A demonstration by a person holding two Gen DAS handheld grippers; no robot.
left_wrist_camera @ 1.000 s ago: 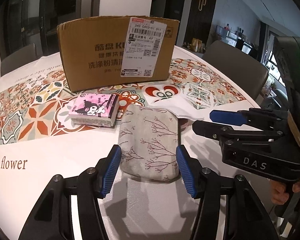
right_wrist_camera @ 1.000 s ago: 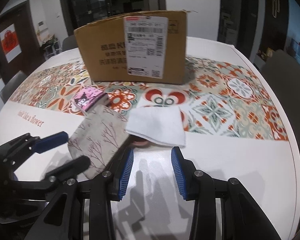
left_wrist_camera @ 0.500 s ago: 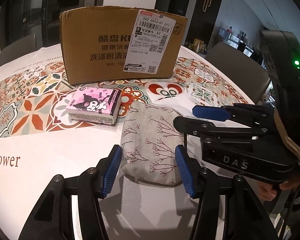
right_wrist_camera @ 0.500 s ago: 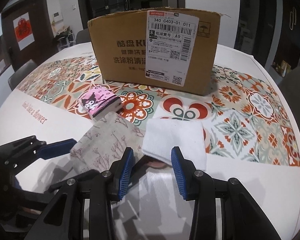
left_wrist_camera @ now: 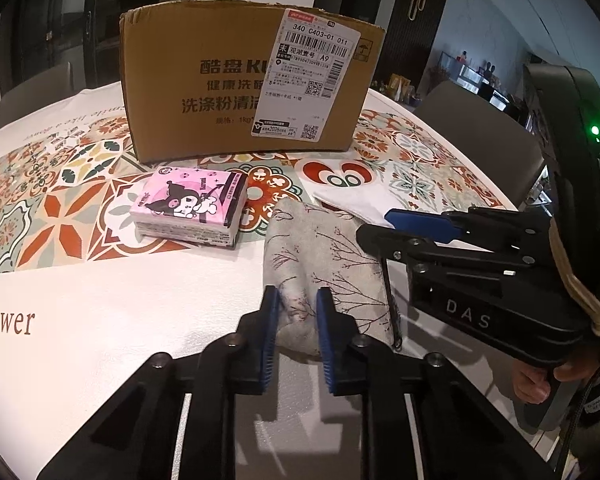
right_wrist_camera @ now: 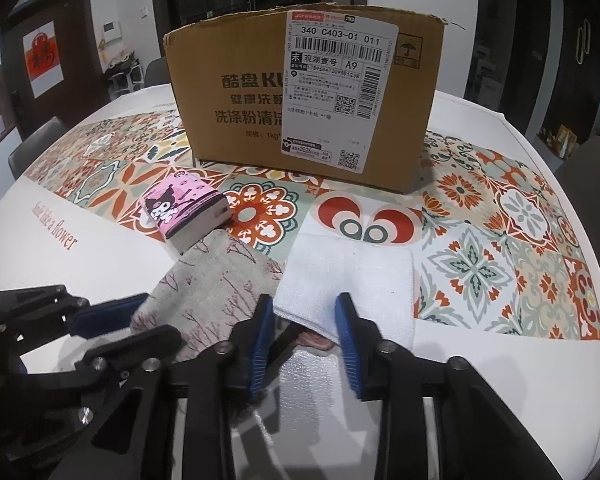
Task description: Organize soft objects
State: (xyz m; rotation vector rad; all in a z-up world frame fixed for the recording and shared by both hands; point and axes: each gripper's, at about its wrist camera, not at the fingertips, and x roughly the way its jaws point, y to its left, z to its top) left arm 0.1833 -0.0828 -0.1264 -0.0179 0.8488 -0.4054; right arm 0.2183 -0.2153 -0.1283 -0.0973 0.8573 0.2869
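A beige pouch with a branch print lies on the table, and its near end is bunched up between the pads of my left gripper, whose jaws are closing on it. To its right lies a folded white cloth. My right gripper has the cloth's near edge between its pads, which touch it on both sides while the jaws close; something pinkish shows under that edge. The left gripper appears at the lower left of the right wrist view, over the pouch. The right gripper reaches to the white cloth.
A pink cartoon tissue pack sits left of the pouch. Behind everything stands a cardboard box with a shipping label. The round table has a tile-patterned runner. A hand holds the right gripper. Chairs stand around.
The left jaws went from wide around the pouch to pinching it, and the fabric bunched up. The right gripper moved forward to the white cloth and its jaws narrowed onto the near edge.
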